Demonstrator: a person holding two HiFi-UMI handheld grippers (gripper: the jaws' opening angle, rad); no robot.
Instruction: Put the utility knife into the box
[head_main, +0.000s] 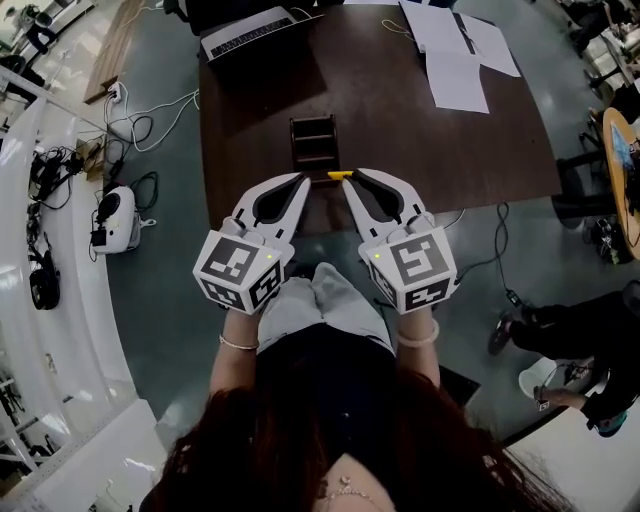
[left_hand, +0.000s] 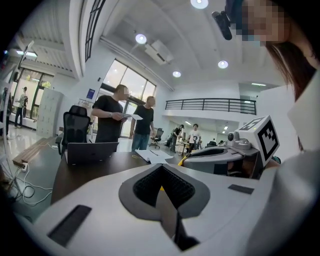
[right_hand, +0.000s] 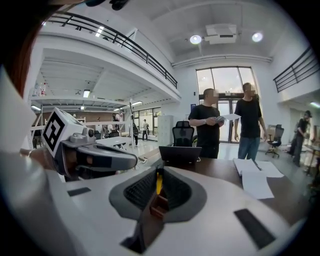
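Note:
A yellow utility knife (head_main: 338, 175) lies on the dark brown table (head_main: 480, 150) close to its front edge. Just behind the knife stands a small dark wooden box (head_main: 314, 141), open at the top. My left gripper (head_main: 304, 180) is shut and empty, its tip a little left of the knife. My right gripper (head_main: 350, 178) is also shut, with its tip right at the knife's right end; whether they touch I cannot tell. In the right gripper view, the knife (right_hand: 159, 182) and box (right_hand: 158, 205) show through the slit between the jaws. The left gripper view shows only a yellow sliver.
A laptop (head_main: 250, 30) sits at the table's far left and white papers (head_main: 455, 50) at the far right. Two people (right_hand: 207, 125) stand beyond the table beside an office chair (right_hand: 183, 134). Cables and a white device (head_main: 115, 220) lie on the floor at left.

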